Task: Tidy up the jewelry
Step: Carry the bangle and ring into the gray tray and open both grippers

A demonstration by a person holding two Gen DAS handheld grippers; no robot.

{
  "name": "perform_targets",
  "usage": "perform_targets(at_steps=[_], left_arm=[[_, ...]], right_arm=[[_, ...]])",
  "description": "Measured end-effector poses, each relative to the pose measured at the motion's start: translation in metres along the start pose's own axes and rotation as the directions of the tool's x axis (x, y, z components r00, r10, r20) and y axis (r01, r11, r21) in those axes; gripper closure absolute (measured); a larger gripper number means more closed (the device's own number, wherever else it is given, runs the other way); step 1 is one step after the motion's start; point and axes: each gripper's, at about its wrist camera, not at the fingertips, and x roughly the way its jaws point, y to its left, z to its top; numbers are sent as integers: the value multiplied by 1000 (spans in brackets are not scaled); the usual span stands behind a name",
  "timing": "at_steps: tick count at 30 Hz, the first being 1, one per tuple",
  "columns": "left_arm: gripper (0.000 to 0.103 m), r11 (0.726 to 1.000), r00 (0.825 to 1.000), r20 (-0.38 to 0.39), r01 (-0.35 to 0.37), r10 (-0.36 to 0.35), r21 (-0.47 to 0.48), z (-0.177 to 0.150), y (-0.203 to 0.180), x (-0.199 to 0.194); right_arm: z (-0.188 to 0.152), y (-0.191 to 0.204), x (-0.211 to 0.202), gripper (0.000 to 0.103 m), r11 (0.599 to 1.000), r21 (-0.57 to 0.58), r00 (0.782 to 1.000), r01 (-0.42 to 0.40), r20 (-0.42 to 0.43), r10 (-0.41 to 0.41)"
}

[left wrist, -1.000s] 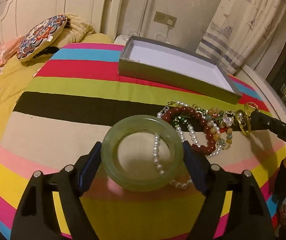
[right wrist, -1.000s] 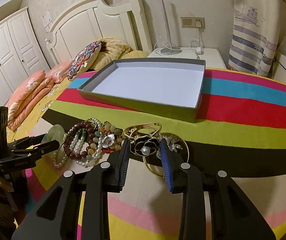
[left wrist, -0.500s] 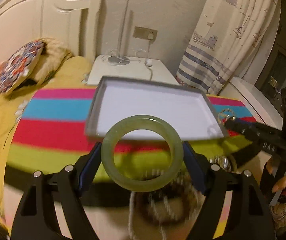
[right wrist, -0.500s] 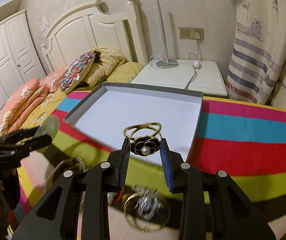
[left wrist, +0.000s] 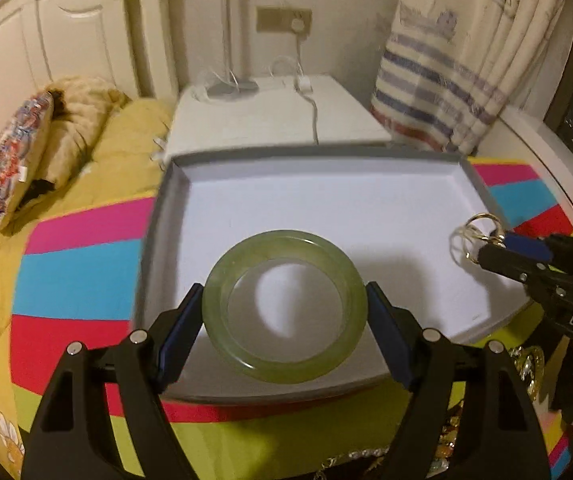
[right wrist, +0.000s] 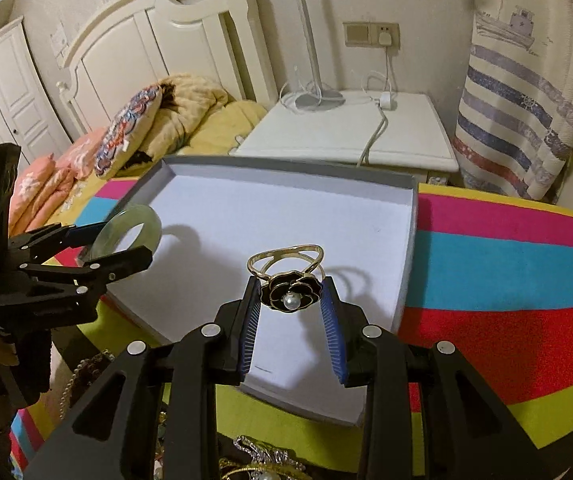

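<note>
A pale green jade bangle (left wrist: 214, 308) is clamped across its width by my left gripper (left wrist: 282, 290), hanging above the near left part of the shallow grey box (left wrist: 158, 232) with a white floor. In the right wrist view the bangle (right wrist: 148, 214) and left gripper (right wrist: 122, 242) hover at the box's left edge. My right gripper (right wrist: 289, 286) has a gold ring with a black flower and pearl (right wrist: 290, 296) between its pads over the box (right wrist: 406, 248); its jaws are opening, and the flower still touches both pads. The left wrist view has that gripper (left wrist: 494, 246) and ring (left wrist: 474, 232) at the right.
The box lies on a striped cover on the bed. Loose jewelry (right wrist: 262, 464) is heaped in front of the box, near both grippers. Behind it stand a white nightstand (right wrist: 346, 136) with a lamp base and charger cable, pillows (right wrist: 130, 132) at left, and a striped curtain (right wrist: 518, 120).
Both grippers have lifted off the jewelry heap and moved forward over the box, the left carrying the bangle, the right the flower ring. The right jaws stand slightly wider now.
</note>
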Motion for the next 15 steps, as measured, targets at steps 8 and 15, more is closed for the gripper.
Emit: perform_targets(at_steps=[8, 15], left_arm=[[22, 1000, 998, -64, -2, 1, -23, -19, 3, 8], [22, 998, 996, -80, -33, 28, -56, -40, -9, -4]], right_arm=[[-14, 12, 1, 37, 997, -59, 998, 41, -34, -43], [-32, 16, -5, 36, 993, -101, 998, 53, -40, -57]])
